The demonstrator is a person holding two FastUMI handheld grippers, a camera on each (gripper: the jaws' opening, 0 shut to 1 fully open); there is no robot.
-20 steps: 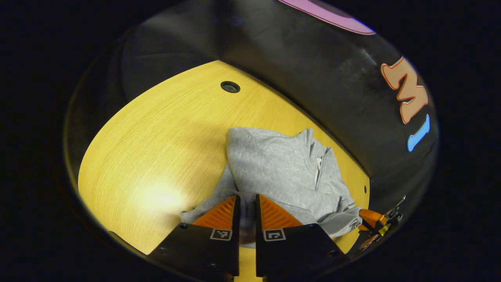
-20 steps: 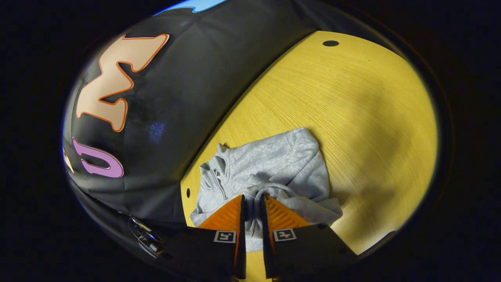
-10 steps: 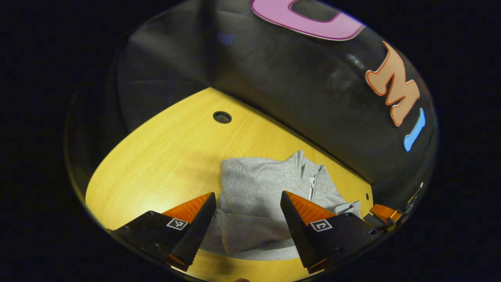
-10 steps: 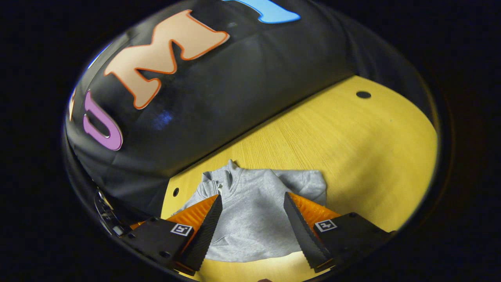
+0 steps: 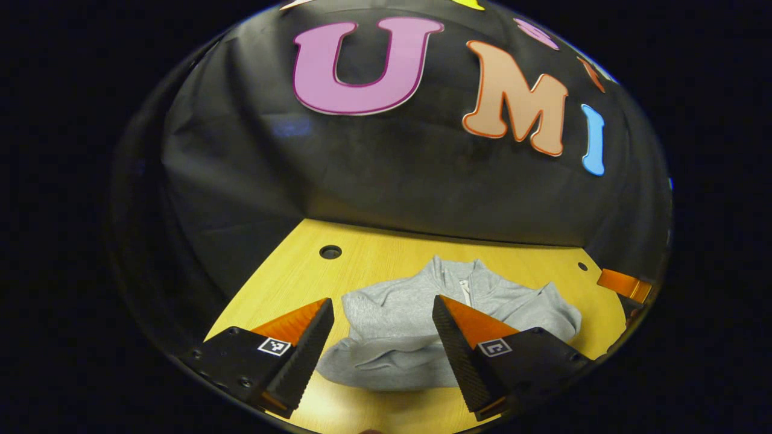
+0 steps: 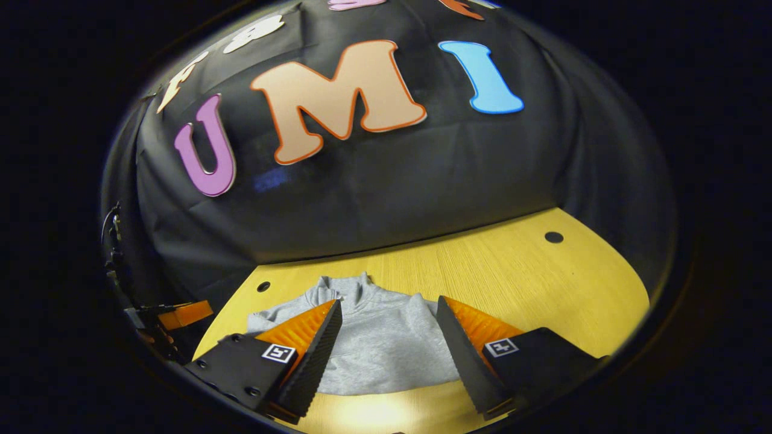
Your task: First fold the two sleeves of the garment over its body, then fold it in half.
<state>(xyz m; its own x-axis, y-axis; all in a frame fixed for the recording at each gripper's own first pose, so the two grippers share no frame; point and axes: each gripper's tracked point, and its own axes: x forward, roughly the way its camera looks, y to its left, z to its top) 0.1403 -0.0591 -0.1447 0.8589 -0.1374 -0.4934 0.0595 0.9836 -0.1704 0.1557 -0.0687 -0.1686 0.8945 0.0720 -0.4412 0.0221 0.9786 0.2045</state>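
change: both grippers, clamped on the cloth a second ago, have let go and pulled up and back, and both views now tip toward the booth wall.
left gripper: left gripper (image 5: 382, 325) jaws spread wide, holding nothing, hovering above the near edge of the garment.
right gripper: right gripper (image 6: 389, 328) wide apart too, empty, poised over the same bundle; its tip also peeks in at the far right of the left gripper view.
garment: grey zip-neck fleece pullover (image 5: 416, 325) lies bunched on the yellow wood-grain counter (image 5: 374, 256), collar and short zip toward the wall, near the back edge; folded over on itself, a thick rolled hem at the front.
progress: sleeves look tucked over the body and the half fold looks done, so i'd call this the release at the end; the left edge is a little lumpy.
handling: soft, light, limp knit; it will sag and drape, not slide. if tidying, pinch the doubled front hem or a corner, through all layers, so the fold doesn't peel open.
containers: none on the counter; two small round holes (image 6: 553, 237) in its surface, nothing in them.
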